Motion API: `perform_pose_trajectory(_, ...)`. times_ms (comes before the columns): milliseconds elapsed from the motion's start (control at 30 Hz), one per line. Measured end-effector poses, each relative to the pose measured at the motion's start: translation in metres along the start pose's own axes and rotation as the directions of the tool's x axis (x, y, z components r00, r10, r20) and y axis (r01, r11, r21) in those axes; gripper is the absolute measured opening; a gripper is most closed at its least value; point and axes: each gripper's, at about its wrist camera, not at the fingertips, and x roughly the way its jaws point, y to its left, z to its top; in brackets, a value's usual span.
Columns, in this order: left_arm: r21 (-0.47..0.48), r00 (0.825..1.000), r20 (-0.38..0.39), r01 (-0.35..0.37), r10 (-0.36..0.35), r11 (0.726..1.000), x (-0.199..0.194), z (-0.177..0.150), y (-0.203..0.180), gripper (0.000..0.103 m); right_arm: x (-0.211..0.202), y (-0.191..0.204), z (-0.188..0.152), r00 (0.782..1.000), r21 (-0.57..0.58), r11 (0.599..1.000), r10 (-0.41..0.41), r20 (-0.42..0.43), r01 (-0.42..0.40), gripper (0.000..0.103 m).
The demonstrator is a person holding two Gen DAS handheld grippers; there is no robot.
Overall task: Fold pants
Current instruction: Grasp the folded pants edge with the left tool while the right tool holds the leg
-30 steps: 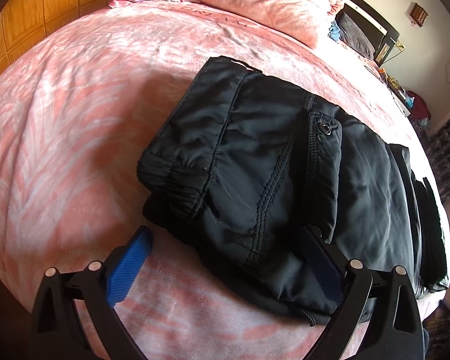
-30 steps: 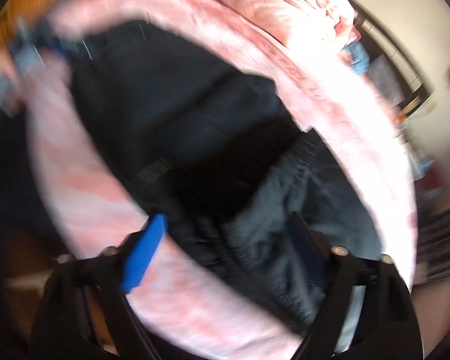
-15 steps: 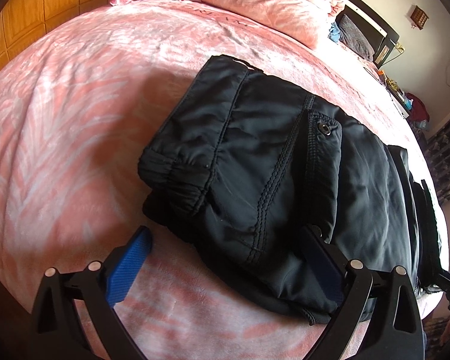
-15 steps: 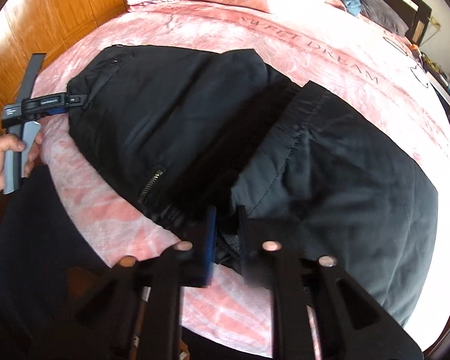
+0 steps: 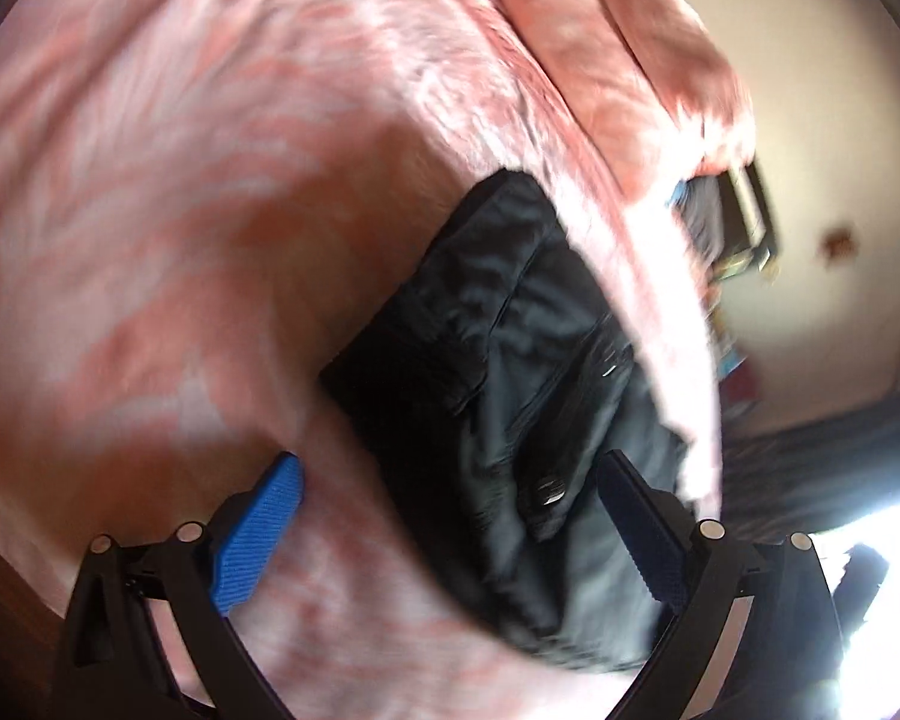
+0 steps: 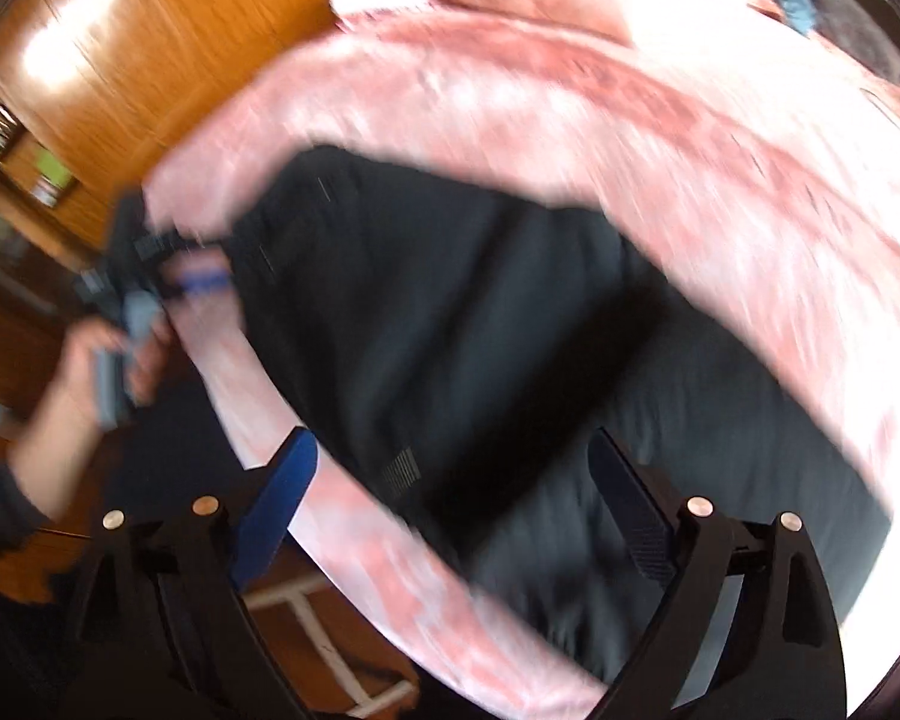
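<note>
1. Your left gripper [image 5: 450,516] has its fingers spread wide and holds nothing; the blue pad [image 5: 258,540] sits at lower left of the frame.
2. Your right gripper [image 6: 453,492] is likewise spread apart, gripping nothing.
3. The black pants [image 6: 450,330] lie folded on the pink bedspread [image 6: 660,120], filling the frame's centre and lower right.
4. Your left hand [image 6: 90,360] shows blurred at the left edge.

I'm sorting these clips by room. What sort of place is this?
Most likely a home bedroom: black pants lie on a bed with a pink bedspread, pink pillows sit at its head, and a wooden wardrobe stands beside it.
</note>
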Motion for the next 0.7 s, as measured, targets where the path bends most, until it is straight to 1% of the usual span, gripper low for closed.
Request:
perform_pose_trajectory(67, -0.087, 0.999, -0.007, 0.052, -0.053, 0.995, 0.002, 0.003, 0.007, 0.099, 0.012, 0.001, 0.044, 0.994, -0.007, 0.994, 0.105, -0.036, -0.105, 0.092)
perform_pose_trajectory(100, -0.113, 0.998, -0.012, 0.064, -0.066, 0.992, 0.004, 0.005, 0.009, 0.099, 0.021, 0.004, 0.065, 0.989, -0.017, 0.990, 0.138, -0.060, -0.139, 0.094)
perform_pose_trajectory(133, -0.127, 0.997, -0.015, 0.068, -0.070, 0.990, 0.006, 0.006, 0.011, 0.099, 0.039, 0.007, 0.091, 0.978, -0.031, 0.982, 0.182, -0.099, -0.186, 0.095)
perform_pose_trajectory(167, -0.153, 0.997, -0.011, 0.068, -0.070, 0.986, 0.008, 0.007, 0.013, 0.099, 0.052, 0.010, 0.108, 0.971, -0.039, 0.977, 0.205, -0.125, -0.211, 0.096)
perform_pose_trajectory(200, -0.163, 0.997, -0.007, 0.074, -0.076, 0.984, 0.009, 0.007, 0.013, 0.099, 0.073, 0.016, 0.130, 0.963, -0.055, 0.972, 0.216, -0.158, -0.227, 0.096)
perform_pose_trajectory(267, -0.185, 0.995, -0.004, 0.101, -0.103, 0.978, 0.012, 0.010, 0.012, 0.099, 0.107, 0.028, 0.161, 0.955, -0.091, 0.969, 0.208, -0.210, -0.231, 0.096)
perform_pose_trajectory(333, -0.216, 0.993, 0.004, 0.120, -0.122, 0.969, 0.015, 0.012, 0.013, 0.098, 0.143, 0.041, 0.189, 0.943, -0.130, 0.961, 0.204, -0.265, -0.244, 0.096)
perform_pose_trajectory(367, -0.220, 0.992, 0.009, 0.121, -0.122, 0.968, 0.017, 0.012, 0.013, 0.097, 0.159, 0.048, 0.199, 0.934, -0.142, 0.957, 0.203, -0.292, -0.253, 0.096)
perform_pose_trajectory(400, -0.217, 0.993, 0.009, 0.117, -0.118, 0.969, 0.018, 0.012, 0.012, 0.095, 0.175, 0.054, 0.208, 0.926, -0.152, 0.953, 0.206, -0.318, -0.264, 0.096)
perform_pose_trajectory(433, -0.216, 0.993, 0.007, 0.113, -0.115, 0.970, 0.019, 0.011, 0.012, 0.089, 0.193, 0.061, 0.218, 0.915, -0.168, 0.947, 0.204, -0.347, -0.275, 0.096)
perform_pose_trajectory(467, -0.218, 0.994, 0.004, 0.106, -0.108, 0.970, 0.021, 0.011, 0.012, 0.087, 0.209, 0.069, 0.226, 0.910, -0.192, 0.941, 0.195, -0.366, -0.279, 0.096)
perform_pose_trajectory(500, -0.223, 0.995, 0.010, 0.099, -0.100, 0.970, 0.021, 0.011, 0.013, 0.081, 0.224, 0.077, 0.232, 0.900, -0.207, 0.933, 0.198, -0.389, -0.295, 0.096)
perform_pose_trajectory(533, -0.225, 0.996, 0.010, 0.087, -0.087, 0.970, 0.022, 0.010, 0.014, 0.071, 0.234, 0.080, 0.234, 0.889, -0.212, 0.926, 0.206, -0.410, -0.313, 0.096)
perform_pose_trajectory(600, -0.232, 0.997, 0.010, 0.077, -0.077, 0.970, 0.023, 0.009, 0.019, 0.064, 0.256, 0.090, 0.239, 0.867, -0.227, 0.912, 0.212, -0.450, -0.341, 0.096)
perform_pose_trajectory(633, -0.241, 0.996, 0.015, 0.084, -0.083, 0.967, 0.022, 0.009, 0.021, 0.063, 0.267, 0.094, 0.241, 0.855, -0.233, 0.905, 0.213, -0.473, -0.355, 0.096)
perform_pose_trajectory(700, -0.259, 0.995, 0.017, 0.099, -0.098, 0.961, 0.022, 0.009, 0.025, 0.063, 0.286, 0.101, 0.244, 0.837, -0.250, 0.896, 0.202, -0.508, -0.368, 0.096)
